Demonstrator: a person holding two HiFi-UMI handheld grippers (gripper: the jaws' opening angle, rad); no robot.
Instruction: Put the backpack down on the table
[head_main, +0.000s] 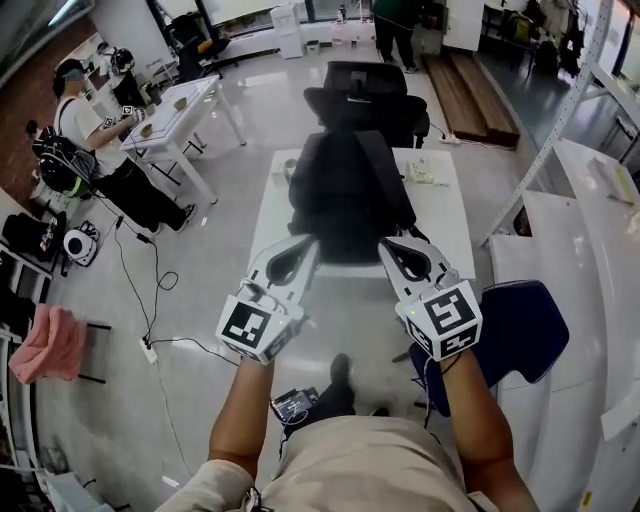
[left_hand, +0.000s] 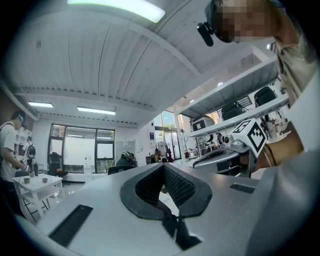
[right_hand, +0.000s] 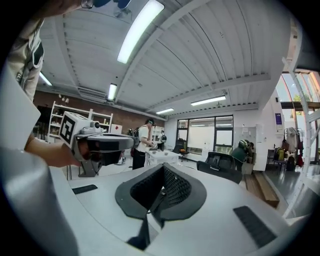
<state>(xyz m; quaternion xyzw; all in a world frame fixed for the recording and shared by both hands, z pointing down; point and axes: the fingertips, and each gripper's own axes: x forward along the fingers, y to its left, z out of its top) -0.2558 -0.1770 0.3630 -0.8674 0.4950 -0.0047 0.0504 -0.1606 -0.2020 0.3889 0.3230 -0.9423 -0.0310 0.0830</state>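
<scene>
A: Backpack?
B: Lying on the white counter, with the chair behind it. The put-down looks done.
A: Claws?
B: The left claw and right claw are both clenched with nothing gripped. They're level and side by side at the pack's near edge, forearms out. Can't tell if they touch it.
A: Next?
B: Probably back off without snagging it.
</scene>
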